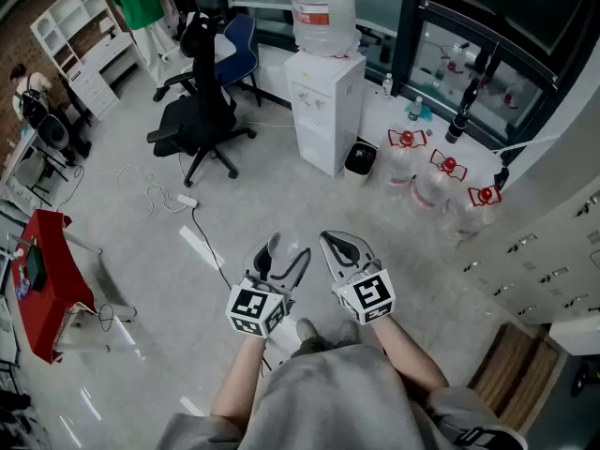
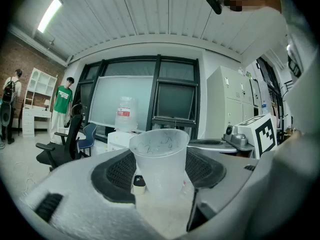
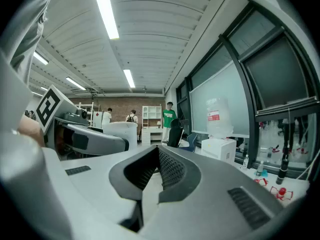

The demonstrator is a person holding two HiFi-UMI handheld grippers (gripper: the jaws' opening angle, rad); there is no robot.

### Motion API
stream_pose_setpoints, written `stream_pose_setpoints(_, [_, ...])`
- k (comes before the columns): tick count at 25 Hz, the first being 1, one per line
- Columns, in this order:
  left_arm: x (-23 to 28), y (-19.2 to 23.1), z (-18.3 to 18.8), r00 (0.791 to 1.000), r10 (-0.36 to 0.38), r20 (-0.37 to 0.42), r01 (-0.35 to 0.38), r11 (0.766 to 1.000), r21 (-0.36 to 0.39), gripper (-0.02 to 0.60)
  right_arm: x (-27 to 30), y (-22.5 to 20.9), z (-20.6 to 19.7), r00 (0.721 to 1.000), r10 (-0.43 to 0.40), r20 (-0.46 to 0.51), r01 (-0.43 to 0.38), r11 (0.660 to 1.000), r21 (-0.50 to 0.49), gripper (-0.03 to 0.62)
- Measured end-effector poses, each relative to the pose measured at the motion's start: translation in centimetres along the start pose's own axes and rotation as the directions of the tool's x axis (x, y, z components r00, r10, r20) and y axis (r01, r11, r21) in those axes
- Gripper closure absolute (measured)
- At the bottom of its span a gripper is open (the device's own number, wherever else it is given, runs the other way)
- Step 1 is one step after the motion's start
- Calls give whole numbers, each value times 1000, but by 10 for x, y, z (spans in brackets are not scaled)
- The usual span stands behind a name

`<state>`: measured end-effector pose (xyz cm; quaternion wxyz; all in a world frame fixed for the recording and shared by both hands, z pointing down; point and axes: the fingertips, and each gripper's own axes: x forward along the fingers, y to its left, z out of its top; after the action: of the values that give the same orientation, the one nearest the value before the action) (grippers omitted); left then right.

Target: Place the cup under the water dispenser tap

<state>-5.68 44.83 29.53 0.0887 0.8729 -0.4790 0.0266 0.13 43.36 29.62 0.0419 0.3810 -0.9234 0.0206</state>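
A clear plastic cup (image 2: pixel 161 165) stands upright between the jaws of my left gripper (image 1: pixel 287 253), which is shut on it at waist height. The cup looks empty. My right gripper (image 1: pixel 335 244) is held beside it on the right, shut with nothing in it; its dark pads (image 3: pixel 167 170) meet. The white water dispenser (image 1: pixel 323 111), with a large bottle (image 1: pixel 322 9) on top, stands across the floor straight ahead, well apart from both grippers. The same dispenser (image 2: pixel 119 138) shows small behind the cup in the left gripper view.
A black office chair (image 1: pixel 202 111) and a blue chair (image 1: pixel 240 50) stand left of the dispenser. A black bin (image 1: pixel 361 157) and several red-capped water bottles (image 1: pixel 433 184) sit to its right. Cables (image 1: pixel 183 200) lie on the floor; a red table (image 1: pixel 49 279) is at left.
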Motion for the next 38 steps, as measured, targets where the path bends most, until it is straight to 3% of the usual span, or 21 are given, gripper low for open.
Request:
stream_pose_setpoints(11, [-39, 49, -14, 1000, -20, -1, 20, 999, -38, 282, 34, 35, -6, 997, -55, -59, 54, 998, -10, 585])
stream_pose_setpoints(16, [-43, 64, -19, 999, -41, -31, 41, 999, 2, 282, 41, 39, -4, 994, -72, -82, 70, 997, -33, 585])
stream_pose_setpoints(22, [-29, 84, -20, 999, -12, -30, 11, 1000, -22, 282, 59, 30, -7, 996, -59, -64, 59, 998, -7, 585])
stream_pose_setpoints(28, [9, 107, -8, 1000, -10, -27, 10, 1000, -14, 282, 86, -1, -4, 996, -82, -37, 82, 997, 7, 585])
stream_pose_setpoints(38, [101, 134, 10, 998, -41, -57, 41, 999, 4, 282, 126, -89, -9, 992, -121, -24, 122, 991, 60, 585])
